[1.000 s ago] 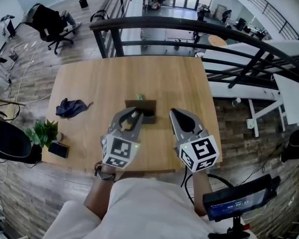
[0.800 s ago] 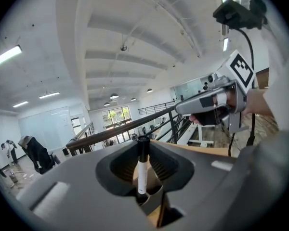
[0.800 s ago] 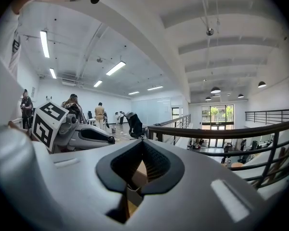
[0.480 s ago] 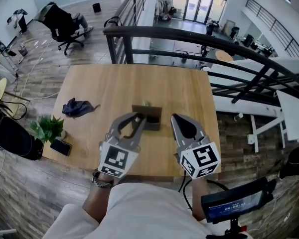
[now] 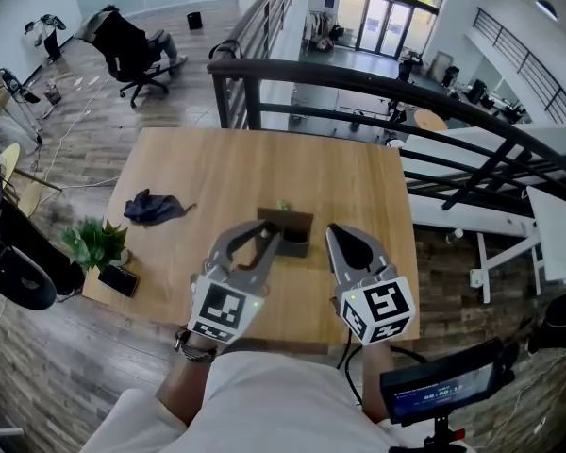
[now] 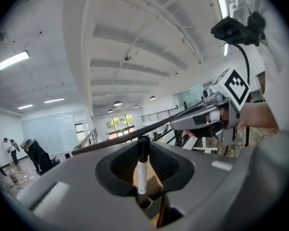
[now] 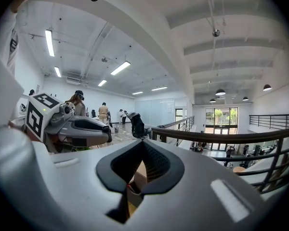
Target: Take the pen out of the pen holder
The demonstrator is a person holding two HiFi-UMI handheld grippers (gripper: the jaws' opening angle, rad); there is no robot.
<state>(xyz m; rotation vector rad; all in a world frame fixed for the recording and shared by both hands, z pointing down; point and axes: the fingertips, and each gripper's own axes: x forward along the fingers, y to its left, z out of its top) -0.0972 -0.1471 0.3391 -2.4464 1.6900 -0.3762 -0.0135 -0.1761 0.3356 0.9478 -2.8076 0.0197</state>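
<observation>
since the left tongs (image 5: 267,237) are pinched on the pen (image 6: 141,172), whose lower end looks right at the mouth of the pen holder (image 5: 291,229), i'd say it's grabbed but not lifted clear, right tongs (image 7: 143,142) closed and empty beside the holder.

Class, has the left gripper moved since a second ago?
No. In the head view the left gripper, on the pen, still sits at the left edge of the holder; only the camera shifted.
</observation>
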